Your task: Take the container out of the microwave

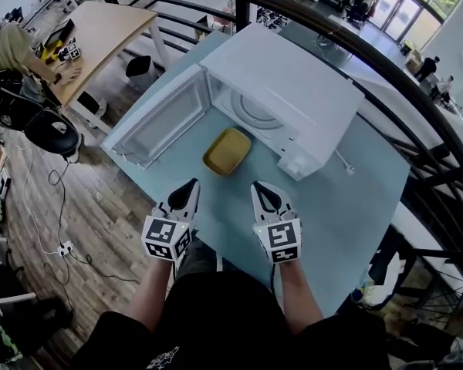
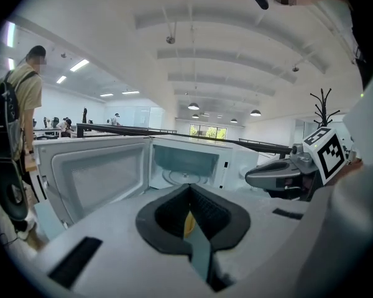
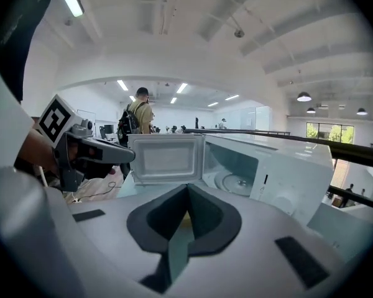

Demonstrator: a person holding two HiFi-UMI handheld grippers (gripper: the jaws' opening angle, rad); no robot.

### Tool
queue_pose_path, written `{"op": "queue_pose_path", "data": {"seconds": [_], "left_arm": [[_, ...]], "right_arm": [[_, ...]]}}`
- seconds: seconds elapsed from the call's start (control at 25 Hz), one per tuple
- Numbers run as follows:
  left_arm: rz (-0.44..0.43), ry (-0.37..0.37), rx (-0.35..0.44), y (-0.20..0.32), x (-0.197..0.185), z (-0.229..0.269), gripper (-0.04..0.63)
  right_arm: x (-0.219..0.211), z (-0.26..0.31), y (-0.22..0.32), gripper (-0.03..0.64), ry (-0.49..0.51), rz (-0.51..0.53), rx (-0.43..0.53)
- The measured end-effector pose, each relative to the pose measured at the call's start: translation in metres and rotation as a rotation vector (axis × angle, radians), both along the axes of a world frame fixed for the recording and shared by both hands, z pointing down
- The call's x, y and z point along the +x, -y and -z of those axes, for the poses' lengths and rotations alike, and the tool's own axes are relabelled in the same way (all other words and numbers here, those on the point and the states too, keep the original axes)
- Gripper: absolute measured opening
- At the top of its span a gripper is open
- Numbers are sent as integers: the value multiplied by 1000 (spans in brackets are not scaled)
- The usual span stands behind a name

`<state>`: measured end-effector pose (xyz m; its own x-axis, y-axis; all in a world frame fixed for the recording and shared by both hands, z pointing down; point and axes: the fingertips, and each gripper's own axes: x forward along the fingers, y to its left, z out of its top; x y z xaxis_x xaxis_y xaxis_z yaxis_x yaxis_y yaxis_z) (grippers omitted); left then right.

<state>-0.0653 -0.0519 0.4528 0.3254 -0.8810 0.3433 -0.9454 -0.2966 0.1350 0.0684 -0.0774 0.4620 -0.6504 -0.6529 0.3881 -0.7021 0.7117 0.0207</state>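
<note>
Open office space with wooden flooring spreads below a curved black railing (image 1: 386, 60), and a pale blue bench (image 1: 355, 206) stands just inside it. On the bench sits a white microwave (image 1: 293, 91); its door (image 1: 158, 122) is swung fully open to the left, showing the round glass turntable (image 1: 255, 112) inside. The container (image 1: 227, 151) is out of the oven, resting on the bench just in front of the open cavity, right of the door. It is a shallow, mustard-yellow rectangular tray with rounded corners, and it looks empty.

Both forearms reach forward from the near edge, roughly parallel, holding the tools low over the bench and near the container without touching it. The left tool (image 1: 191, 186) points toward the container's near left corner, with its jaws pressed together and nothing between them. The right tool (image 1: 261, 188) sits just beside it on the right, jaws likewise closed on nothing, aimed toward the microwave opening.
</note>
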Motion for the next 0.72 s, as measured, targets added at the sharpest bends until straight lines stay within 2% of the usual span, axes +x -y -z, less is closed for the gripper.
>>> {"op": "queue_pose_path", "data": {"seconds": [0.28,0.72], "left_arm": [[18,5,61,-13,11,36,8],[-8,-15,177,-16,7,89,8]], "right_arm": [[33,51,-9,6,65,-35,56],[38,100,-27,7,105,-76,144]]}}
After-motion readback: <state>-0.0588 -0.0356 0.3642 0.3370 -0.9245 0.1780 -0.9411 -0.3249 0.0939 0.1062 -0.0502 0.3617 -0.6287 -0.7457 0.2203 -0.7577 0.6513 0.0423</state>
